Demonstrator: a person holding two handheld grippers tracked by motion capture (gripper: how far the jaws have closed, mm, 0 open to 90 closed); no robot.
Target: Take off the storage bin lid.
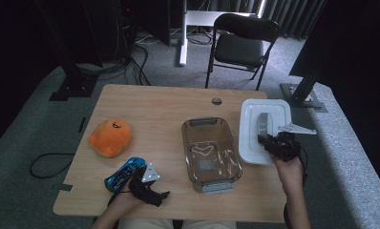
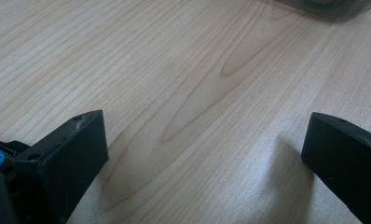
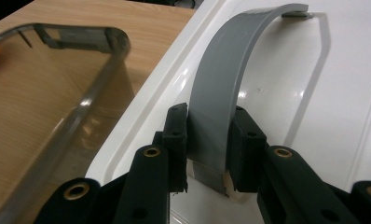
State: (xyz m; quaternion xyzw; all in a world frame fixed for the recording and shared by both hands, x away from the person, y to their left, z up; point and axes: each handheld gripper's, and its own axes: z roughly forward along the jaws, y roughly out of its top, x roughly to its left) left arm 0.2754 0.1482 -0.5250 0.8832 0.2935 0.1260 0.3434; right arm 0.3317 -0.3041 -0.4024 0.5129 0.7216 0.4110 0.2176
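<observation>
Grip is held by the right gripper (image 3: pixel 207 154) on the grey handle (image 3: pixel 221 93) of the white lid (image 1: pixel 255 143), jaws clamped on either side of the strap. The lid rests on the table (image 1: pixel 154 105), just right of the clear container (image 1: pixel 211 153). It should be kept level when lifted and squared over the container's rim before being lowered. The left gripper (image 2: pixel 202 154) is seen wide open over bare wood, nothing between its jaws

High view above table (image 1: pixel 154 102) looking down, gripper views close, low, sharing clear container (image 1: pixel 211 153).
</observation>
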